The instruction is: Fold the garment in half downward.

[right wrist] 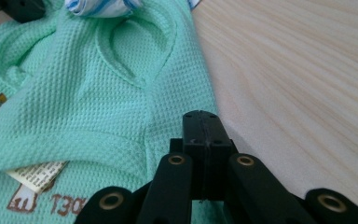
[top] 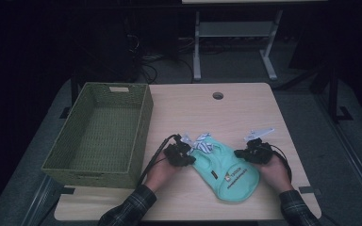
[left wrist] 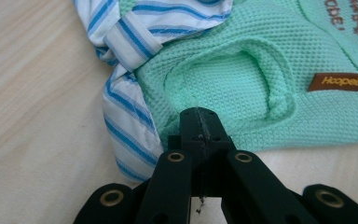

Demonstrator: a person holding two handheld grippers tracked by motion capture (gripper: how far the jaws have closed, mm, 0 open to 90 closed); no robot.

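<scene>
Mint garment (top: pixel 226 172) flat | left gripper (top: pixel 181 154) clamps its edge | right gripper (top: pixel 252 153) likewise

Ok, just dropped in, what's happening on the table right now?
A person works a small mint-green pet shirt with a striped collar, lying flat on the table. The left gripper and the right gripper, both shut, sit at the garment's opposite edges; whether fabric is pinched is unclear. The green woven basket waits to the left.
</scene>
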